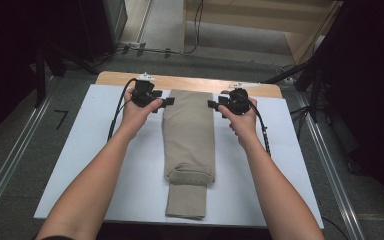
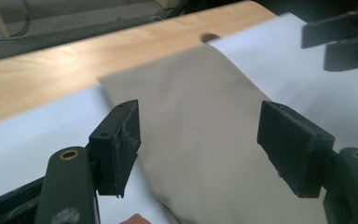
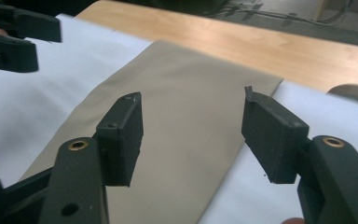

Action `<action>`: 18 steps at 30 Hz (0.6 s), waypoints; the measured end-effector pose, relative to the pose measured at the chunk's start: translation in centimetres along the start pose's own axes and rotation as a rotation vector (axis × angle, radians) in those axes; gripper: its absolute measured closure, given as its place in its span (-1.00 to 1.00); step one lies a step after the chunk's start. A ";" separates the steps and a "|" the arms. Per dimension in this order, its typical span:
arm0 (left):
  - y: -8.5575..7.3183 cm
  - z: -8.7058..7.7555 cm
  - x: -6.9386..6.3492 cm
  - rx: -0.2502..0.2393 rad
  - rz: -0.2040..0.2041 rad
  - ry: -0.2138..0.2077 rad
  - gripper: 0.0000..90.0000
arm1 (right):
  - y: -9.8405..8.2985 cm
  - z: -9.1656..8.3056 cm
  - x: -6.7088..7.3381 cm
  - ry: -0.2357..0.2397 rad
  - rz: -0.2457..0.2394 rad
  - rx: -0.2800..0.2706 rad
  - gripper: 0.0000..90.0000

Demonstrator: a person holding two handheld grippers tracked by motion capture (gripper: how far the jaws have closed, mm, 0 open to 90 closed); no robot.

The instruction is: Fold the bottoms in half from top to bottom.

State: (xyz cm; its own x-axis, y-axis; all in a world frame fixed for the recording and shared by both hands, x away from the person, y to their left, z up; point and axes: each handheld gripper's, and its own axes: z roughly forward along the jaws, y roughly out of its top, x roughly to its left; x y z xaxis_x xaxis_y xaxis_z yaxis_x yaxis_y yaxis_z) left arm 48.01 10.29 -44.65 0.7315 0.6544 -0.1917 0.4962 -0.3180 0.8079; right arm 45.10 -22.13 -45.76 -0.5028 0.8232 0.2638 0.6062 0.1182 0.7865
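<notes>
- The beige trousers (image 1: 189, 145) lie folded into a long strip down the middle of the white sheet (image 1: 80, 165) on the tabletop (image 1: 115, 78), with the near end doubled over into a thick roll and a flat tail showing below it.
- The left gripper (image 1: 166, 102) hangs just off the strip's far left edge with its jaws parted and nothing between them — in the left gripper view the cloth (image 2: 205, 130) lies flat under the gap, untouched.
- The right gripper (image 1: 214, 104) mirrors it on the far right edge, jaws likewise apart and empty; cloth (image 3: 177, 121) lies below them in the right gripper view.
- My guess is the far end is next to be taken up and folded toward the person.
- Risk: pads closing on the top layer alone, so the stacked layers peel apart and the strip opens out.
- Risk: one gripper biting sooner or deeper than the other — the fold would then land skewed.
- Risk: jaws coming down too low could snag the white sheet along with the cloth and drag it across the tabletop.
</notes>
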 end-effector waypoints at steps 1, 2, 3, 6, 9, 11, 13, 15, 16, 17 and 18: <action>-0.4 -0.2 -0.5 -0.001 0.007 -0.008 -0.33 | -0.5 -0.4 0.5 0.008 -0.020 0.007 -0.14; -1.2 -0.6 -1.4 -0.001 0.009 -0.021 -0.33 | -0.9 -0.7 1.0 0.008 -0.023 0.014 -0.13; -1.8 -0.9 -2.1 -0.001 0.011 -0.028 -0.32 | -1.6 -1.2 1.7 0.019 -0.034 0.016 -0.12; -3.7 -1.3 -4.7 0.037 0.047 -0.026 -0.32 | -3.8 -2.3 3.3 0.045 -0.044 0.054 -0.05; -5.6 -2.0 -7.1 0.043 0.073 -0.072 -0.32 | -6.2 -3.6 4.4 0.102 -0.042 0.074 -0.04; -6.6 -2.5 -8.3 0.040 0.068 -0.106 -0.30 | -7.6 -4.6 4.9 0.141 -0.035 0.080 -0.04; -7.5 -2.9 -9.4 0.037 0.072 -0.133 -0.29 | -8.9 -5.5 5.6 0.159 -0.051 0.086 -0.04; -8.3 -3.4 -10.4 0.037 0.080 -0.156 -0.29 | -10.0 -6.2 6.3 0.180 -0.060 0.090 -0.04; -8.6 -3.7 -10.9 0.037 0.086 -0.167 -0.29 | -10.7 -6.5 6.9 0.185 -0.074 0.095 -0.05; -8.9 -3.9 -11.2 0.037 0.093 -0.172 -0.29 | -11.3 -6.8 7.4 0.195 -0.081 0.102 -0.06; -9.3 -4.3 -11.7 0.031 0.097 -0.182 -0.29 | -11.6 -7.0 7.7 0.208 -0.086 0.104 -0.08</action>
State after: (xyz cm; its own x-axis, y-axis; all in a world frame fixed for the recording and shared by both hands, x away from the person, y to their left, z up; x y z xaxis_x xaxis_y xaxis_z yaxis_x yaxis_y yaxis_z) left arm 32.81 8.58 -47.52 0.8476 0.4856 -0.2139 0.4317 -0.3966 0.8102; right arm 29.86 -21.08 -48.97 -0.6651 0.6768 0.3158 0.6101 0.2486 0.7523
